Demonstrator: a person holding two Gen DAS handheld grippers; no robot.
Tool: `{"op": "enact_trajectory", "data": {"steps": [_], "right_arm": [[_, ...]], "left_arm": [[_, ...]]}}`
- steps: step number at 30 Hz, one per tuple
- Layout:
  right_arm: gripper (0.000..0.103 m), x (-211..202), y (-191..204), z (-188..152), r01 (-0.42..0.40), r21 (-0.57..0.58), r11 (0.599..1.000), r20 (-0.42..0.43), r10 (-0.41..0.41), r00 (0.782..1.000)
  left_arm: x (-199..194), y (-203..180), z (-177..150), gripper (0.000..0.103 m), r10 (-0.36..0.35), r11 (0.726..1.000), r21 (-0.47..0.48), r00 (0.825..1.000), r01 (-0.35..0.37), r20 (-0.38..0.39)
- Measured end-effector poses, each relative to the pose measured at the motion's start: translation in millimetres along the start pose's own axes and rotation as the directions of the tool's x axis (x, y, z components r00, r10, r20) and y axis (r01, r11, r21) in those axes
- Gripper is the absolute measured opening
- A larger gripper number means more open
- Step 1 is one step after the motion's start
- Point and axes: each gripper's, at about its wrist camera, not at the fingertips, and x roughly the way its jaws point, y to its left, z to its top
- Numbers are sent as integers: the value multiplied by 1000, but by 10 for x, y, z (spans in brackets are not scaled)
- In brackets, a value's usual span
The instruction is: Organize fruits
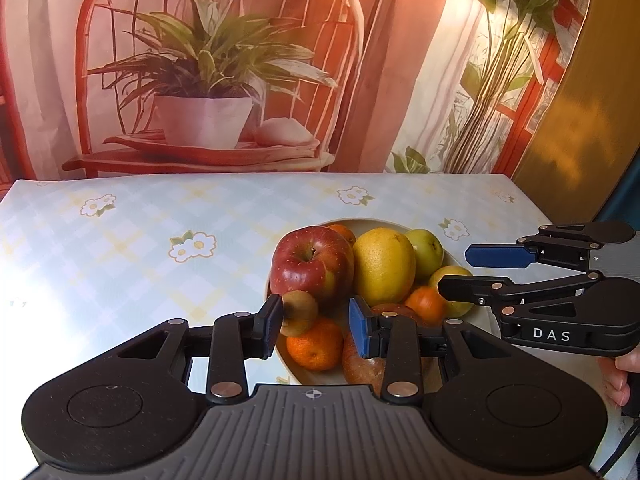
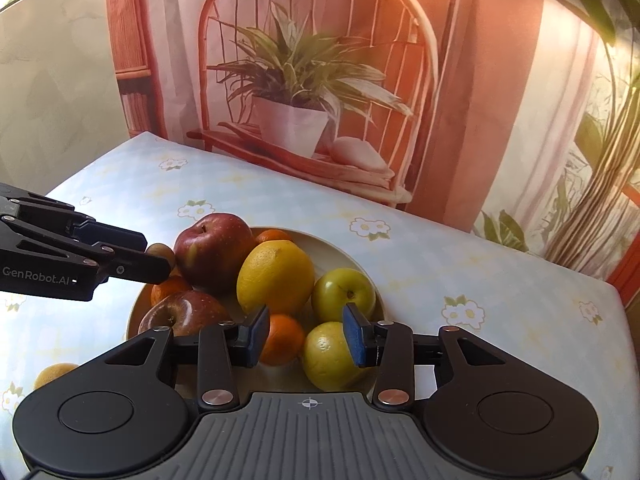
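Nearly all the fruit sits piled in the bowl point(image 2: 360, 268), which serves as the reference point here. One small yellow fruit point(image 2: 54, 372) lies on the tablecloth point(image 1: 120, 248) outside the bowl, beyond its near-left rim in the right wrist view; judged from this, the task is close to complete, with that piece left to collect.

The left gripper point(image 1: 314, 330) hovers over the bowl's near-left portion. Its jaws stand part-open. A kiwi point(image 1: 299, 312) lies against the black left pad, well clear of the blue pad, so it appears released rather than clamped.

The right gripper point(image 2: 306, 336) hangs over the bowl's near-right portion with a moderate gap. A small orange point(image 2: 285, 339) and a green-yellow apple point(image 2: 328, 356) lie below that gap; neither is visibly pinched.
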Motion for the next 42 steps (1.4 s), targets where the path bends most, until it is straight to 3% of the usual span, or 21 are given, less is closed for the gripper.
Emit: {"op": "enact_trajectory", "data": {"steps": [16,22,26,28,31,33,38,40,42], "right_arm": [[39,-296,114,-186,-7,117,993,24,4,1000],[39,-319,178,-220,-11,123,992,26,8,1000],[39,-341,180,-214,-13,126,992,40,8,999],[39,-349,159,-215,-13,127,992,46,7,999],[39,-348,125,-225,-3,135,991,47,-4,999],[39,-327,84,-218,2,146,989,40,-8,999],[39,-264,-31,-158,20,180,983,41,-28,999],[39,-235,-51,-133,31,182,983,40,-39,998],[39,-202,-62,-103,30,181,983,33,-37,999]], "left_arm": [[-382,152,-137,39,22,999,-31,999,-21,36],[-466,431,-213,39,86,994,-77,996,-83,27],[-443,710,-84,39,160,983,-99,985,-154,60],[-372,896,63,39,229,971,-98,968,-219,104],[-158,1241,354,39,343,938,-117,924,-327,166],[10,1526,516,39,372,922,-187,911,-340,179],[451,2067,832,40,281,925,-321,937,-206,208],[667,2184,941,44,279,924,-320,940,-207,198],[1014,2288,1019,47,303,916,-307,946,-257,113]]}}
